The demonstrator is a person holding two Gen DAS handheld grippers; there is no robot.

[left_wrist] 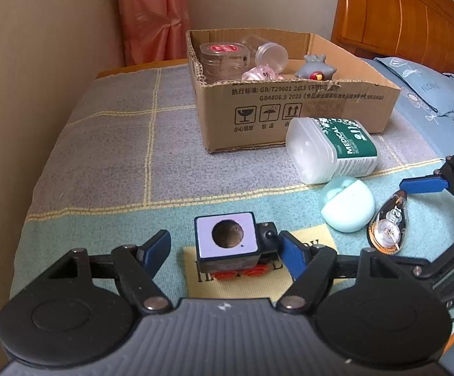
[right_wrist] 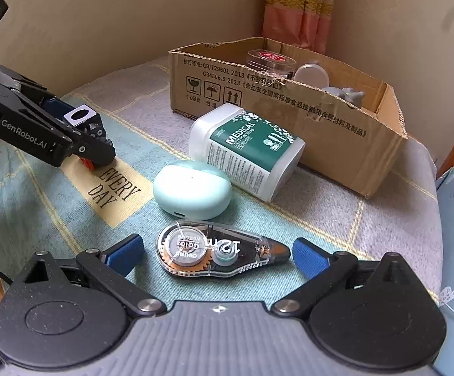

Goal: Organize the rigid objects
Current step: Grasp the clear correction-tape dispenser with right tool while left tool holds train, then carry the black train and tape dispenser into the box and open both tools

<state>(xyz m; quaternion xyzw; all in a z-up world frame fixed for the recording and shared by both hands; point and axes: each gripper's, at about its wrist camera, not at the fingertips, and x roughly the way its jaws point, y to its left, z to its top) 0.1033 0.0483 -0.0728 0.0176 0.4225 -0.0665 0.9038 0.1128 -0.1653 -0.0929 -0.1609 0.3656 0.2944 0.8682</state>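
A jar (left_wrist: 224,59) and figurine (left_wrist: 314,68) sit in the box (left_wrist: 289,106), while both hand-held grippers, left (left_wrist: 224,247) and right (right_wrist: 217,255), released, straddle toy train (left_wrist: 230,247) and tape (right_wrist: 220,250); tub (right_wrist: 245,150) and case (right_wrist: 192,189) remain.

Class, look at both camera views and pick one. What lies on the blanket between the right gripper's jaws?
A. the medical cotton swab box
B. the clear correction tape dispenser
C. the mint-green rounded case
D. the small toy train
B: in the right wrist view the clear correction tape dispenser lies between the open jaws of the right gripper, with a gap showing on each side.
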